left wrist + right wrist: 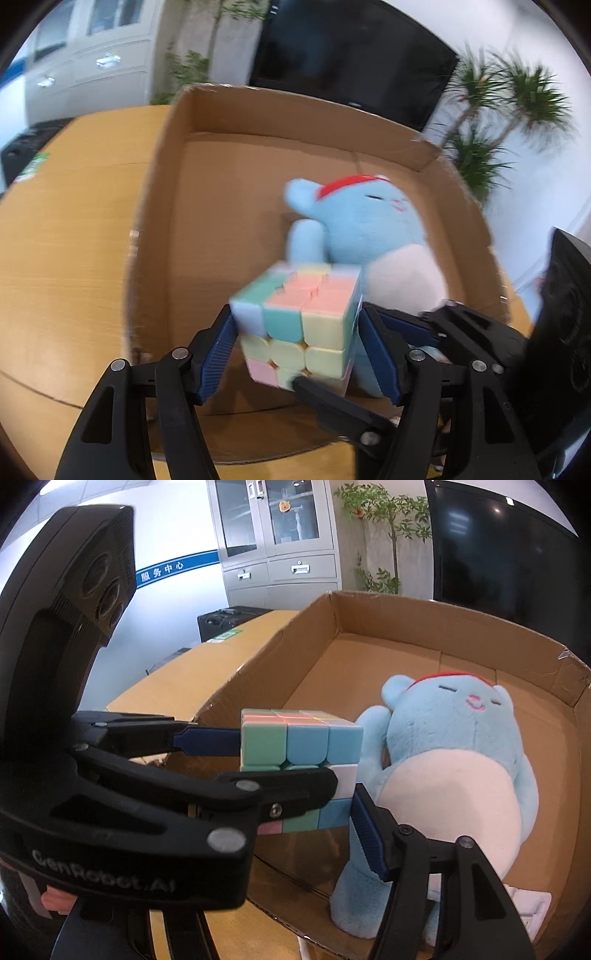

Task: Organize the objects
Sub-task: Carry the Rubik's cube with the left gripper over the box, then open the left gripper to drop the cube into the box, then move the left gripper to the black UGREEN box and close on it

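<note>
Left wrist: left gripper (297, 341) seemingly gripping cube (301, 321); blurred

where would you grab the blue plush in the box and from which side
Grip the blue plush across its body just under the head, coming down from above. It lies on its back in the cardboard box with belly up, so both flanks are exposed there. The left gripper, shut on the cube, crowds its lower end, so approach from the head side.

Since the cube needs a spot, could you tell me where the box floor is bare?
Bare floor lies along the cardboard box's left wall and back wall, left of the plush toy. The right side is crowded by the plush.
</note>
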The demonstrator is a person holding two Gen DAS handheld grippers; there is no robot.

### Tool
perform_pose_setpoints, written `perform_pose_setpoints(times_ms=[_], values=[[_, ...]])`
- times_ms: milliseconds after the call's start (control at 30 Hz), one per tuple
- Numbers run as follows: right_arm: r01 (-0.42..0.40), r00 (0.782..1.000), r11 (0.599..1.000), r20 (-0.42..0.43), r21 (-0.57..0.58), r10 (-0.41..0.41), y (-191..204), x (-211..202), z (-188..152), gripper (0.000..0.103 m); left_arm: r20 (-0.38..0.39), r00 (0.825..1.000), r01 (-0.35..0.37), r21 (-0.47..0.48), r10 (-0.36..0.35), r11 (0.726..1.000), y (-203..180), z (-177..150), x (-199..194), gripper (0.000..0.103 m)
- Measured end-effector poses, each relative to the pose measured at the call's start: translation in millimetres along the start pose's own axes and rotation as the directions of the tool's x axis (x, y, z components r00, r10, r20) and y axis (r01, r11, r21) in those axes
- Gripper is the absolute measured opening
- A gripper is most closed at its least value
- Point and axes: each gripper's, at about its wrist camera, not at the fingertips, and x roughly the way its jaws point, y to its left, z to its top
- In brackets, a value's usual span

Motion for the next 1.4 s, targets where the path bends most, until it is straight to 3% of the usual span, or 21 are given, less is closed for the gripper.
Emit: perform_pose_setpoints(times_ms=[100, 167, 233, 300, 367, 433, 533, 600, 633, 700, 767, 833, 1000, 1033, 1067, 1133, 1200, 1300, 1400], values=[[0.022, 1.0, 1.0, 0.02, -0.011, -0.022, 0, -8, 3, 0.077, 0.055, 0.998, 0.006, -0.049, -0.003, 0.999, 5, 4, -18, 0.067], [0.008, 0.998, 1.0, 0.063, 0.011, -0.009, -4, -23, 7, 0.08, 0.123, 0.992, 0.003, -0.088, 0.008, 0.996, 7, 7, -37, 0.07], [0.019, 0.995, 1.0, 0.095, 0.019, -0.02, -8, -41, 12, 0.084, 0.208, 0.978, 0.006, -0.131, 0.022, 0.991, 8, 7, -61, 0.088], [0.07, 0.99, 0.998, 0.121, 0.01, -0.07, -8, -56, 17, 0.087, 0.308, 0.951, 0.04, -0.157, 0.011, 0.987, 5, 4, -89, 0.103], [0.119, 0.978, 0.993, 0.176, -0.007, -0.116, -7, -78, 21, 0.093, 0.39, 0.921, 0.064, -0.134, -0.007, 0.989, -4, 0, -115, 0.103], [0.146, 0.956, 0.989, 0.26, -0.007, -0.139, -3, -106, 23, 0.102, 0.421, 0.907, 0.044, -0.092, -0.001, 0.995, -15, -3, -131, 0.103], [0.163, 0.915, 0.986, 0.371, 0.023, -0.16, 5, -144, 27, 0.102, 0.461, 0.887, 0.007, -0.02, 0.004, 1.0, -39, -11, -143, 0.103], [0.16, 0.887, 0.986, 0.431, 0.057, -0.169, 8, -169, 23, 0.102, 0.463, 0.886, 0.0, 0.017, -0.008, 1.0, -50, -11, -147, 0.103], [0.204, 0.869, 0.976, 0.446, 0.072, -0.215, 8, -182, 15, 0.102, 0.463, 0.886, 0.022, 0.039, -0.037, 0.999, -57, -15, -149, 0.103], [0.265, 0.858, 0.96, 0.434, 0.086, -0.276, 9, -187, 6, 0.102, 0.441, 0.894, 0.047, 0.099, -0.086, 0.994, -75, -17, -147, 0.103], [0.298, 0.875, 0.948, 0.366, 0.109, -0.317, -3, -193, -13, 0.102, 0.409, 0.908, 0.031, 0.154, -0.092, 0.988, -94, -20, -143, 0.103], [0.304, 0.903, 0.942, 0.272, 0.142, -0.332, -24, -196, -39, 0.102, 0.408, 0.909, 0.006, 0.188, -0.084, 0.982, -111, -25, -143, 0.103], [0.305, 0.934, 0.903, 0.089, 0.303, -0.346, -74, -192, -104, 0.102, 0.396, 0.913, -0.024, 0.29, -0.097, 0.957, -160, -45, -130, 0.103], [0.306, 0.938, 0.889, 0.049, 0.341, -0.342, -83, -189, -119, 0.102, 0.371, 0.923, -0.02, 0.309, -0.101, 0.951, -168, -47, -123, 0.103], [0.31, 0.942, 0.876, 0.004, 0.37, -0.336, -89, -185, -134, 0.102, 0.307, 0.946, -0.005, 0.335, -0.104, 0.942, -177, -49, -111, 0.103], [0.296, 0.951, 0.864, -0.044, 0.407, -0.306, -93, -183, -157, 0.102, 0.192, 0.973, 0.046, 0.375, -0.127, 0.926, -188, -53, -92, 0.103], [0.279, 0.959, 0.866, -0.07, 0.414, -0.275, -91, -177, -174, 0.102, 0.118, 0.983, 0.084, 0.375, -0.138, 0.923, -191, -55, -76, 0.103], [0.279, 0.96, 0.885, -0.095, 0.372, -0.263, -83, -167, -187, 0.102, -0.012, 0.982, 0.179, 0.341, -0.186, 0.923, -191, -55, -56, 0.103], [0.291, 0.956, 0.91, -0.129, 0.294, -0.264, -68, -150, -184, 0.102, -0.114, 0.959, 0.282, 0.26, -0.26, 0.924, -185, -55, -41, 0.103]])
